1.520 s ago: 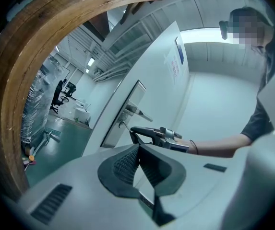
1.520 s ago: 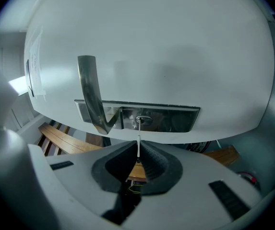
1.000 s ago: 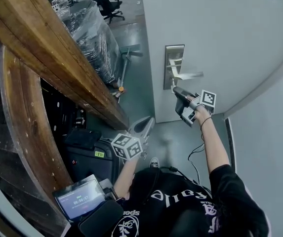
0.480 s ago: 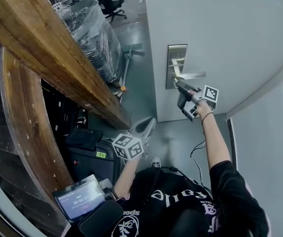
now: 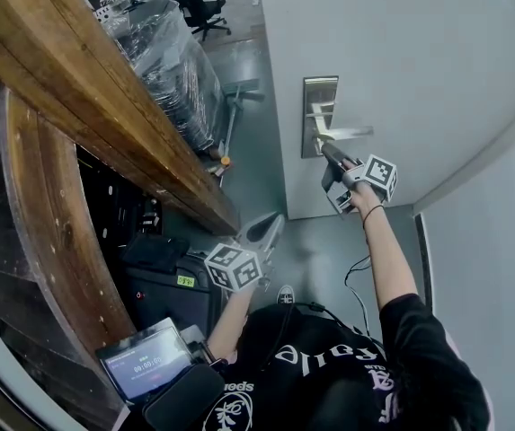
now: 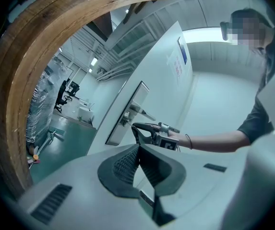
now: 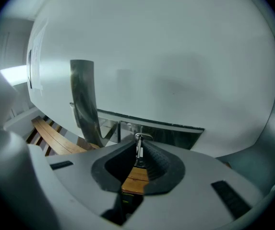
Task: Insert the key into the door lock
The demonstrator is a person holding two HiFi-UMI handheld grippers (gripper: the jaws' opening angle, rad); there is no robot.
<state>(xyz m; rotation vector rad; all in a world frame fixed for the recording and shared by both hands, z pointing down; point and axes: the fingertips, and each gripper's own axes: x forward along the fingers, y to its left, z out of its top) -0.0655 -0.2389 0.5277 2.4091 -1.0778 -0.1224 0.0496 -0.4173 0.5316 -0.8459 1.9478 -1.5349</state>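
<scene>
we are seeing the right gripper [image 5: 327, 153] being held up against the lock plate [image 5: 318, 115] on the grey door [image 5: 419, 52], its tips sitting just below the lever handle [image 5: 347, 133]. in the right gripper view its jaws are pinching the key [image 7: 138, 146], a thin metal piece standing upright between the pads and pointing at the shiny plate. the key's end is sitting right at the plate, but we are not able to tell whether it is in the keyhole. the left gripper [image 5: 269, 225] is hanging low near the person's chest, well apart from the door, its jaws pressed together on nothing. a wooden beam [image 5: 86, 88] is running along the left.
</scene>
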